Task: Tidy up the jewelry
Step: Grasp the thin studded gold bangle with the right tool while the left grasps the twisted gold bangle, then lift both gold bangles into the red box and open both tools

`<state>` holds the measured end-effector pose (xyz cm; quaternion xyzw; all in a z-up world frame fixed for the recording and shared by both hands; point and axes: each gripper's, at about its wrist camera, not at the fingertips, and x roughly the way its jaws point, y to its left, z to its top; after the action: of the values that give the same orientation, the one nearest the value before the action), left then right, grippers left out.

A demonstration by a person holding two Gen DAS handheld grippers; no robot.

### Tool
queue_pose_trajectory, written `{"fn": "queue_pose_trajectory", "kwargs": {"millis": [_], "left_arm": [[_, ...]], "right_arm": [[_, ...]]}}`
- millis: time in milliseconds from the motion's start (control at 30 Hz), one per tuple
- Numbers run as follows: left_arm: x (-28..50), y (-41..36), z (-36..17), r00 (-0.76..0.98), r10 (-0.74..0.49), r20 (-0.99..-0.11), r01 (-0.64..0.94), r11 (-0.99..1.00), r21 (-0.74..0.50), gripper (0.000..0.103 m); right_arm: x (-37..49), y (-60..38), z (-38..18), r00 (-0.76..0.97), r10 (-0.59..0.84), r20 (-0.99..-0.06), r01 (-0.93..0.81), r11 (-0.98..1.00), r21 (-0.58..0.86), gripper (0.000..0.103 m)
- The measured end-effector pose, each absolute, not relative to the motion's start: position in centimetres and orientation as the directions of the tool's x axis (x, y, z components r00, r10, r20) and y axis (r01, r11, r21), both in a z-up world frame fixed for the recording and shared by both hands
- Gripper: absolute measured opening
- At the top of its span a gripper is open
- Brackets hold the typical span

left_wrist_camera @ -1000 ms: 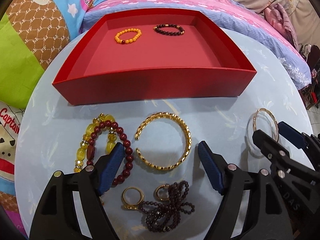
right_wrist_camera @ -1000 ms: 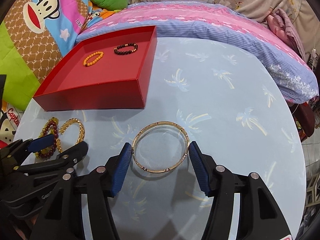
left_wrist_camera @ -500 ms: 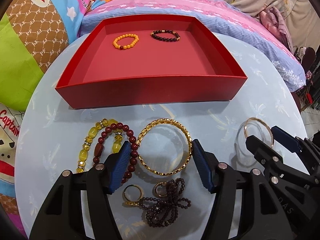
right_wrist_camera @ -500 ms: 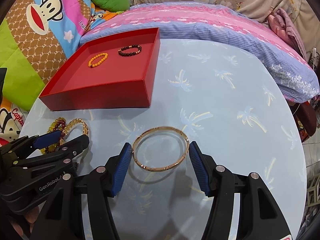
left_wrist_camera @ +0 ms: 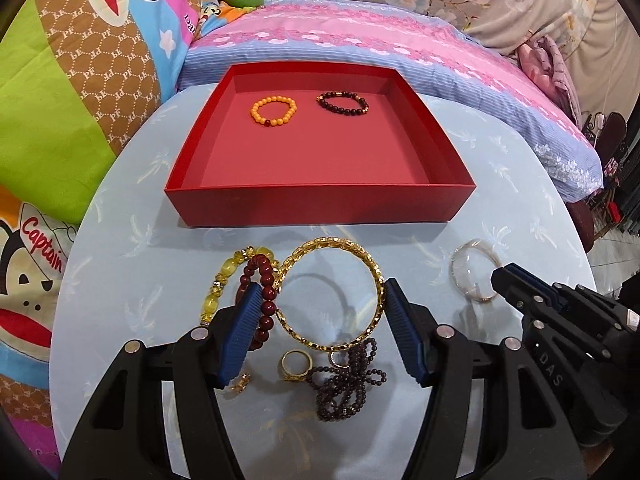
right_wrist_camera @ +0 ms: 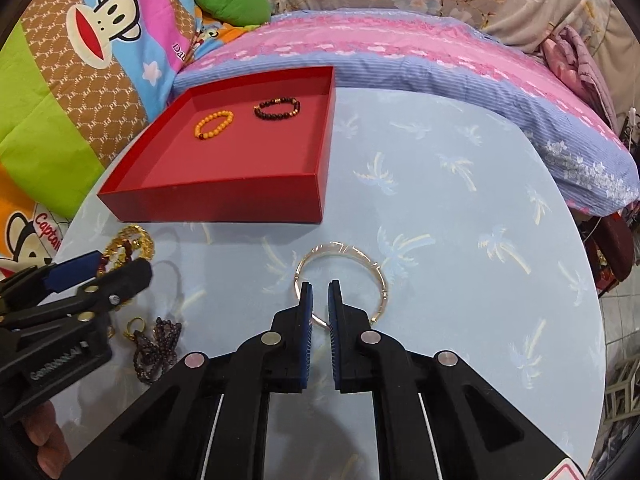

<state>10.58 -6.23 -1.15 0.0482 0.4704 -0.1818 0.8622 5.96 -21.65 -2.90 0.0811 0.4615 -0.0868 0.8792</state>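
Jewelry lies scattered on the near part of the pale blue surface (left_wrist_camera: 132, 272), in front of the red tray (left_wrist_camera: 320, 200), which holds an orange bead bracelet (left_wrist_camera: 273, 110) and a dark bead bracelet (left_wrist_camera: 342, 103) at its far end. Largest of the loose pieces, the gold chain-link bangle (left_wrist_camera: 332, 294) looks stiff and light; the left tongs (left_wrist_camera: 322, 330) stand wide around it, pads at either side, apparently holding it tilted. Right of it, the thin bangle (right_wrist_camera: 342, 280) seems rigid, smooth and likely slippery; the right tongs (right_wrist_camera: 319, 314) are pinched narrow on its near rim. Limp strands, the red bead bracelet (left_wrist_camera: 266, 300) and the dark bead necklace (left_wrist_camera: 344, 384), would drape, so best pinched at a bunch. The gold ring (left_wrist_camera: 295, 365) is tiny.
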Motion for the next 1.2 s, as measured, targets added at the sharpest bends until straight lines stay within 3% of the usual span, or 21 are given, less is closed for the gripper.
{"fn": "queue_pose_trajectory", "kwargs": {"millis": [67, 133, 200, 467, 600, 1200], "left_arm": [[10.4, -6.1, -1.2, 0.493, -0.264, -0.829, 0.358, 0.930, -0.084, 0.059], [10.2, -5.9, -1.2, 0.495, -0.264, -0.828, 0.359, 0.930, -0.082, 0.059], [10.1, -5.9, -1.3, 0.490, -0.265, -0.830, 0.357, 0.930, -0.086, 0.059], [10.3, -6.5, -1.7, 0.480, -0.266, -0.836, 0.371, 0.925, -0.081, 0.059], [10.6, -6.4, -2.0, 0.477, -0.260, -0.840, 0.365, 0.928, -0.080, 0.059], [12.8, -5.2, 1.8, 0.534, -0.298, -0.791, 0.360, 0.927, -0.105, 0.059]], "right_arm": [[5.8, -22.1, -3.5, 0.544, -0.065, -0.837, 0.238, 0.968, 0.079, 0.018], [5.2, -22.7, -3.7, 0.556, -0.080, -0.827, 0.267, 0.960, 0.087, 0.061], [4.9, -22.9, -3.6, 0.575, -0.102, -0.812, 0.280, 0.957, 0.078, 0.073], [7.5, -22.0, -6.2, 0.520, -0.124, -0.845, 0.235, 0.972, 0.002, 0.074], [7.6, -21.3, -6.1, 0.543, -0.133, -0.829, 0.211, 0.977, -0.019, 0.056], [9.3, -19.8, 1.5, 0.664, -0.046, -0.746, 0.143, 0.987, 0.067, 0.056]]}}
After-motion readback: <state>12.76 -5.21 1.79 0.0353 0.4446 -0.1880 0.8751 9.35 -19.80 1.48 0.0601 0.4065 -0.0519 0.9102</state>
